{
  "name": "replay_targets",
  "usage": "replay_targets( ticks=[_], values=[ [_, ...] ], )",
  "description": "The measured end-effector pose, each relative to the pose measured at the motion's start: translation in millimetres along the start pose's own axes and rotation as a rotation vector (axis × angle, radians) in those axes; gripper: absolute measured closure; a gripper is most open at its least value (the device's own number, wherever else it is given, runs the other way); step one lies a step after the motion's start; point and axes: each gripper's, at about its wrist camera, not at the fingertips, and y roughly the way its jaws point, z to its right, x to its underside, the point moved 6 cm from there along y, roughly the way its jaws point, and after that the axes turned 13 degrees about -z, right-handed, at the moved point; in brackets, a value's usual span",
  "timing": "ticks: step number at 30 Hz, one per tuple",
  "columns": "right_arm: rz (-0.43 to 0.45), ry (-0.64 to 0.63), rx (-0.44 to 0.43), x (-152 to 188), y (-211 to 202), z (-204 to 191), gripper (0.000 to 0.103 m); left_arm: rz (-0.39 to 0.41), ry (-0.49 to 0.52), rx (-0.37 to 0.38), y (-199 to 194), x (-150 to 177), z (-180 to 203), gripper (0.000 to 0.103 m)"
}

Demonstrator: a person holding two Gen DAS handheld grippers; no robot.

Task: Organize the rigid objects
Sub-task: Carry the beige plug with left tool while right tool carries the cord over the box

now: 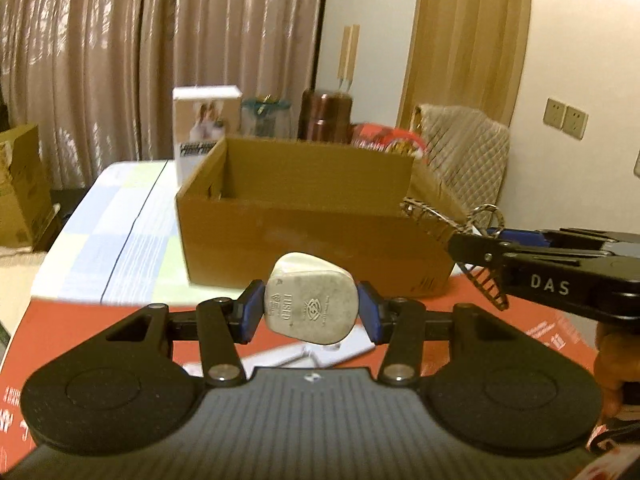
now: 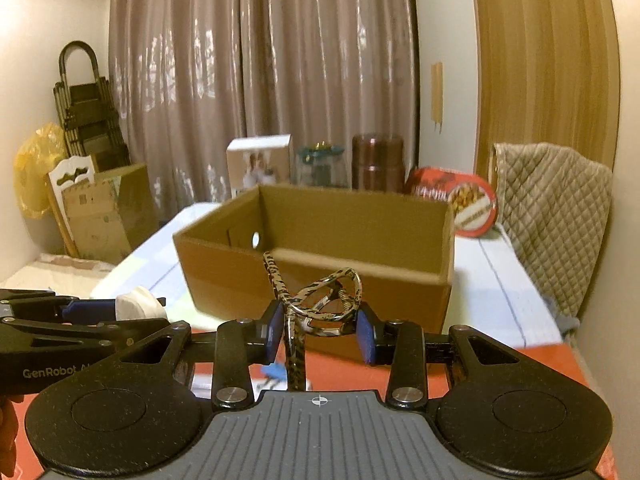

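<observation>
My left gripper (image 1: 311, 312) is shut on a white fused plug (image 1: 310, 305), held above the red surface in front of an open cardboard box (image 1: 312, 216). My right gripper (image 2: 320, 330) is shut on a leopard-patterned hair claw clip (image 2: 316, 306), held just in front of the same box (image 2: 320, 248). In the left wrist view the right gripper (image 1: 476, 246) comes in from the right with the clip (image 1: 436, 220) near the box's right front corner. In the right wrist view the left gripper (image 2: 132, 308) shows at the left with the plug (image 2: 138, 306).
Behind the box stand a white carton (image 1: 206, 120), a glass jar (image 1: 265, 116), a brown flask (image 1: 326, 114) and a red round tin (image 2: 460, 200). A quilted chair back (image 2: 556, 216) is at the right. A checked cloth (image 1: 120, 220) covers the table, a red sheet (image 1: 80, 328) lies nearest.
</observation>
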Motion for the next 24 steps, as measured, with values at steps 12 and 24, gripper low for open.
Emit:
replay_targets(
  ticks=[12,24],
  values=[
    [0.075,0.066,0.056,-57.5,16.7,49.1,0.068,0.086,0.024,-0.005,20.2,-74.1,-6.9,0.058],
    [0.035,0.111,0.104,-88.9,77.7,80.3,0.068,0.085,-0.006,-0.063,76.2,-130.2,-60.8,0.058]
  ],
)
